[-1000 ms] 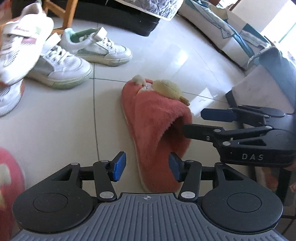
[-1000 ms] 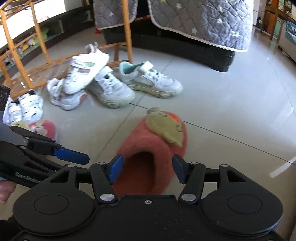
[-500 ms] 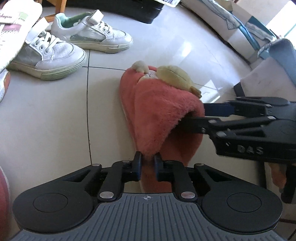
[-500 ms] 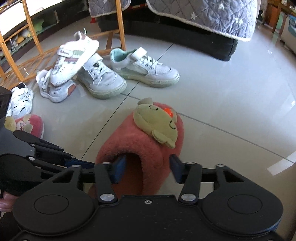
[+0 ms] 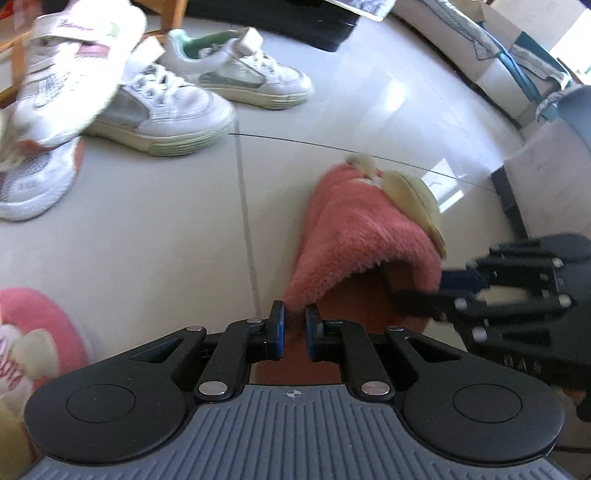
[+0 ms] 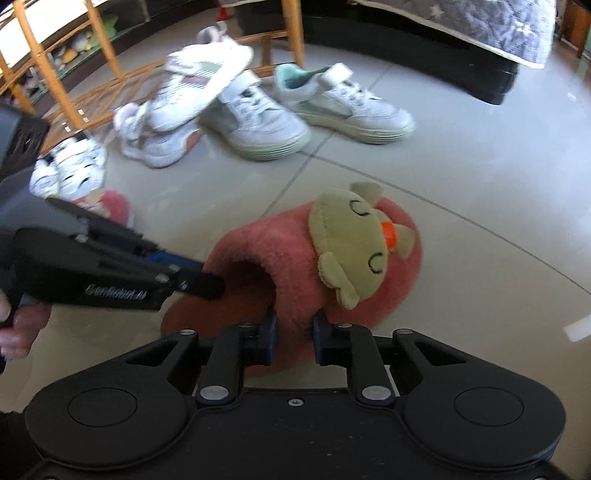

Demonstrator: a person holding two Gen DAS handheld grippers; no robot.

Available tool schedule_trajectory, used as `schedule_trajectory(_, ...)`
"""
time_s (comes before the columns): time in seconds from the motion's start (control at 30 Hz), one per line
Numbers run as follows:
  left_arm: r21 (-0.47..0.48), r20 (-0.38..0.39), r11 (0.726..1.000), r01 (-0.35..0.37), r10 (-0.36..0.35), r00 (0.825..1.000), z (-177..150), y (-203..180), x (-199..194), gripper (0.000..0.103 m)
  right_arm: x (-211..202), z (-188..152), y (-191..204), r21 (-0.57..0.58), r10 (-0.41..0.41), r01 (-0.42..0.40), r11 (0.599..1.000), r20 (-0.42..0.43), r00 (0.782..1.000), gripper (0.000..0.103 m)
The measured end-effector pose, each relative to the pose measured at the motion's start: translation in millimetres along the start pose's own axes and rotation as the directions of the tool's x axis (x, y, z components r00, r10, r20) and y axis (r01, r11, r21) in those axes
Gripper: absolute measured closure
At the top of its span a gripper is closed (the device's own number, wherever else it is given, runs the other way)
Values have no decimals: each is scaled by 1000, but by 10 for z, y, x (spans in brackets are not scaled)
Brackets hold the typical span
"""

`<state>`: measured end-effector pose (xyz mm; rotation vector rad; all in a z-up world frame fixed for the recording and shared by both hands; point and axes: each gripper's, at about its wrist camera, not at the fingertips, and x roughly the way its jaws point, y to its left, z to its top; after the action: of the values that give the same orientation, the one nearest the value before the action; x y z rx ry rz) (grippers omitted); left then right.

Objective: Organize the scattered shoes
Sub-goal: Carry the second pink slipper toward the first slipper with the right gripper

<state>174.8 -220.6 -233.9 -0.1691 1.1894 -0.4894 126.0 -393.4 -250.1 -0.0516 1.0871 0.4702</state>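
Observation:
A pink fuzzy slipper (image 5: 354, 236) with a green plush animal face (image 6: 354, 236) lies on the tiled floor. My left gripper (image 5: 293, 325) is shut on the fuzzy edge of the slipper's upper at its left side. In the right wrist view the left gripper (image 6: 195, 273) reaches into the slipper's mouth from the left. My right gripper (image 6: 295, 330) has its jaws closing on the right edge of the slipper (image 6: 280, 258) upper, with pink fluff pressed between the pads. The right gripper (image 5: 432, 290) shows blurred at the slipper's right side in the left wrist view.
Two white sneakers (image 6: 258, 114) (image 6: 347, 103) stand behind the slipper, and a pink-trimmed sneaker (image 6: 199, 85) is stacked on another to their left. A second pink slipper (image 5: 33, 332) and small white shoes (image 6: 70, 166) lie left. A wooden rack (image 6: 92, 99) and a quilted bed (image 6: 498, 22) stand beyond.
Both grippers went from open beside the slipper to closed on the edges of its upper. The left shut first, then the right narrowed onto the fluff. Both views shifted.

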Motion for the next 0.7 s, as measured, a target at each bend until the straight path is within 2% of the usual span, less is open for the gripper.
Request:
schedule_trajectory(0.13, -45, 21, 999, -22, 23, 1000, 9, 117, -40, 90, 9, 24, 118, 3, 41, -41, 999, -12, 999, 82)
schedule_trajectory(0.3, -18, 32, 999, -41, 42, 999, 71, 121, -29, 90, -15, 56, 166, -15, 41, -41, 999, -2, 999, 80)
schedule_trajectory(0.47, 14, 44, 997, -71, 70, 997, 119, 102, -29, 88, -100, 73, 160, -42, 42, -41, 998, 23, 999, 69)
schedule_trajectory(0.57, -13, 35, 999, -47, 48, 998, 117, 144, -77, 87, -171, 76, 146, -59, 37, -34, 998, 42, 998, 67)
schedule_trajectory(0.7, -5, 53, 999, -32, 32, 998, 102, 156, -209, 87, -239, 69, 60, -37, 51, -49, 998, 62, 997, 58)
